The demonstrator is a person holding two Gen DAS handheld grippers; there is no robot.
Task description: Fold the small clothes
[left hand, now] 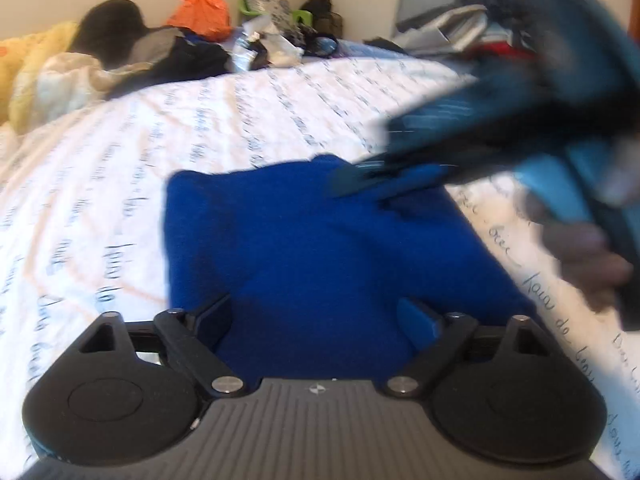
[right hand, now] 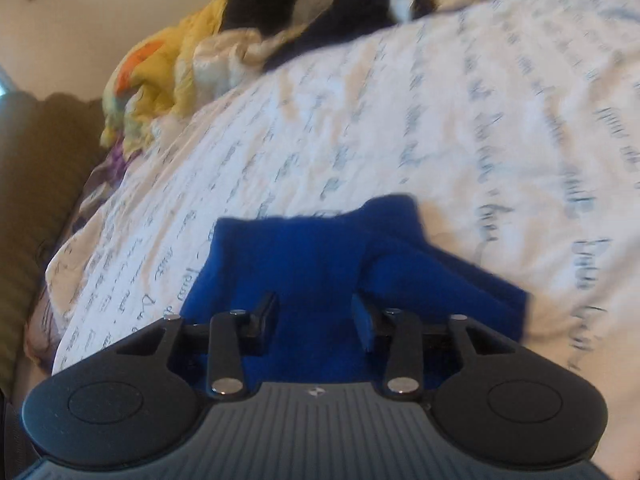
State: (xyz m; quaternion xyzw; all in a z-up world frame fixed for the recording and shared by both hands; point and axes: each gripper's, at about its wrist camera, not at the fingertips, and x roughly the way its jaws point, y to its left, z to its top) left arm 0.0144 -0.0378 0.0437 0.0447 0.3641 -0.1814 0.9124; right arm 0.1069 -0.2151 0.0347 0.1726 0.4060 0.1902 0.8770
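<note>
Spreading wide, left gripper (left hand: 316, 316) hovers empty over blue garment (left hand: 304, 248) on printed bedsheet (left hand: 120, 160). Right gripper (right hand: 316, 316), part-closed; grip on cloth cannot be told. Garment lies directly ahead of both, stretching away; neither nearer.

A bed (left hand: 248, 120) covered with a white sheet printed in rows of dark handwriting carries everything. A bright blue fleece garment (left hand: 320, 264) lies on the sheet near the front. Along the far edge rests a crumpled yellow blanket (right hand: 160, 76), with a heap of dark and orange clothes (left hand: 192, 36) beside it.
</note>
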